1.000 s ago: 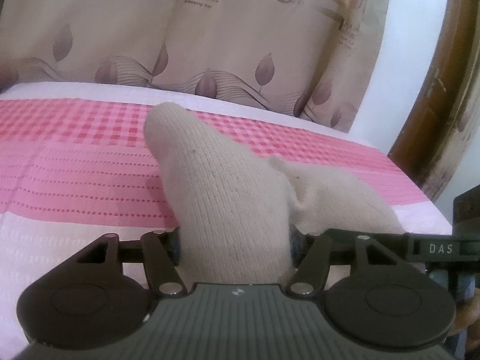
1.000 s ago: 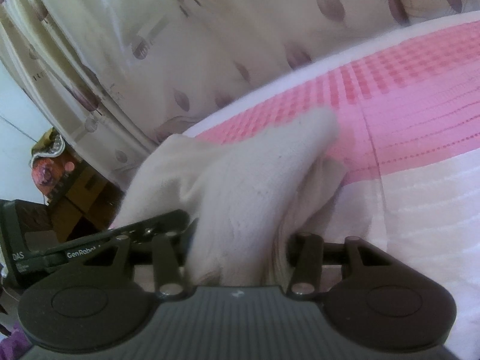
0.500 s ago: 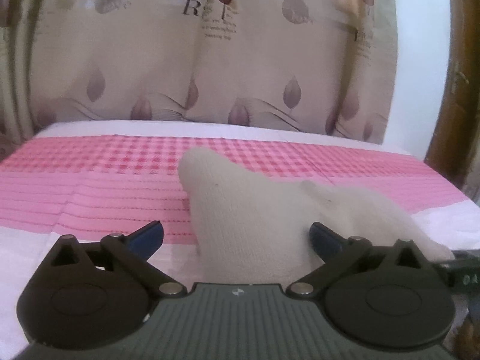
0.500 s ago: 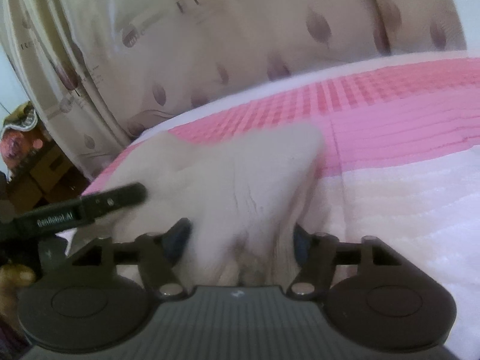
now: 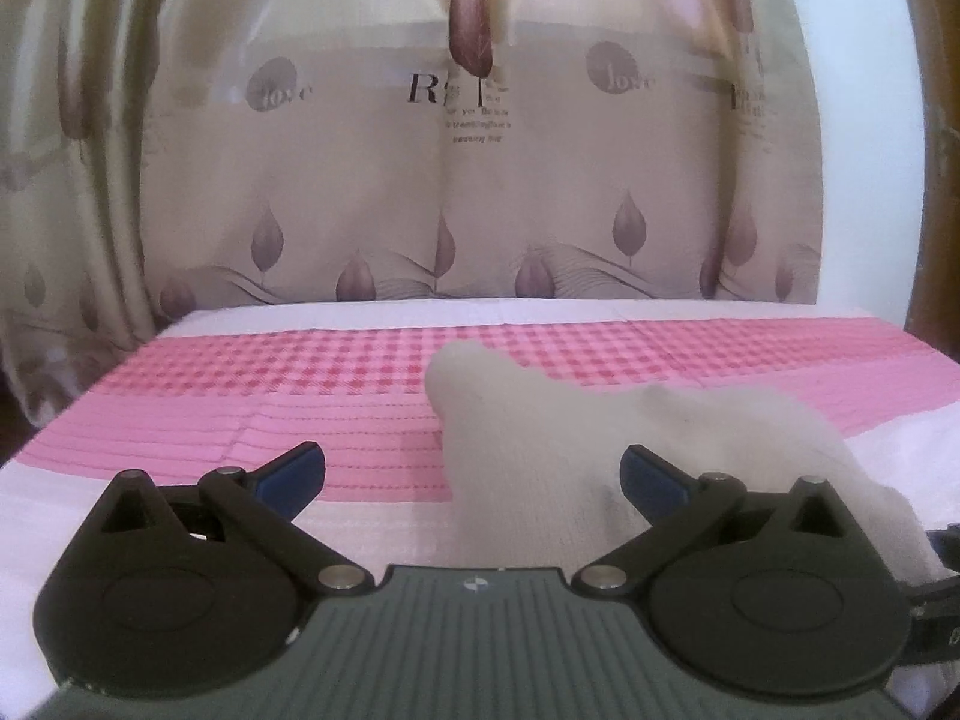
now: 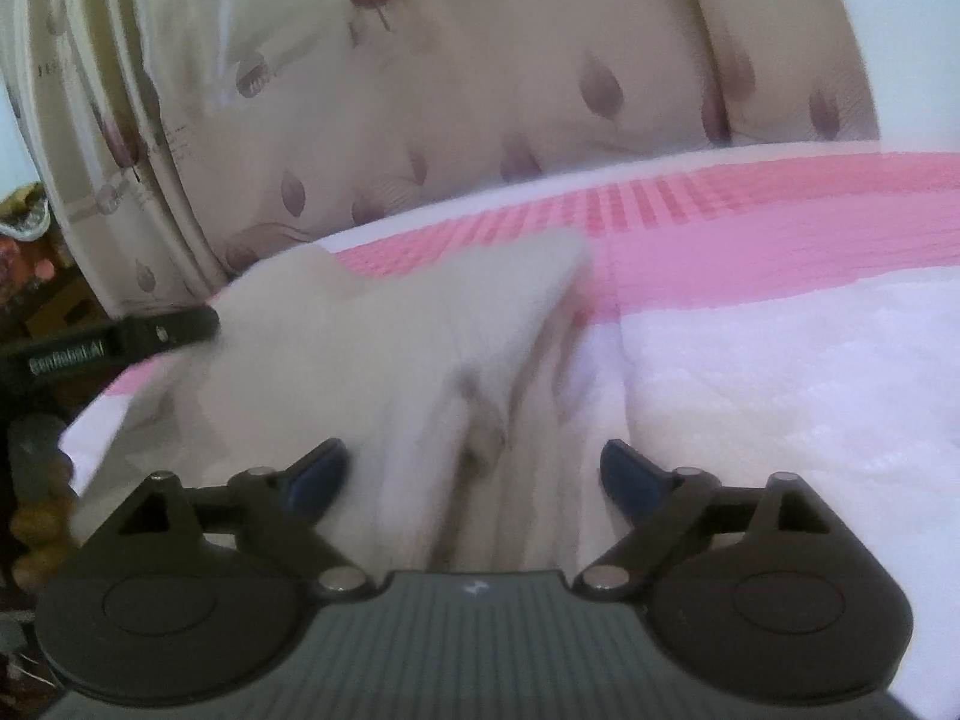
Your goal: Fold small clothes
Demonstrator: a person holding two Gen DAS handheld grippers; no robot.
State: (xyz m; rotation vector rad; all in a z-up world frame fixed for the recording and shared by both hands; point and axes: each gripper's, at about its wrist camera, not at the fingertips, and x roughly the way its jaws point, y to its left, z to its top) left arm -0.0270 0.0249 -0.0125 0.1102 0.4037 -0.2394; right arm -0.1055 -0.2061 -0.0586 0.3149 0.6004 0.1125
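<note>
A cream knit garment [image 5: 540, 438] lies in a folded heap on the pink and white bed cover [image 5: 270, 384]. In the left wrist view my left gripper [image 5: 473, 471] is open, its blue-padded fingers spread wide, with the garment lying between and beyond them. In the right wrist view the same garment [image 6: 390, 360] lies in front of my right gripper [image 6: 474, 471], which is also open with the cloth loose between its fingers. The view is blurred. Part of the left gripper's black finger [image 6: 120, 336] shows at the left, beside the garment.
A beige curtain with a leaf print [image 5: 480, 180] hangs behind the bed's far edge. A dark wooden frame [image 5: 936, 180] stands at the right. Cluttered objects [image 6: 30, 240] sit off the bed's left side in the right wrist view.
Both grippers were shut on the garment a second ago. They have opened and let it go, and both have drawn back a little. The garment now rests on the bed.
</note>
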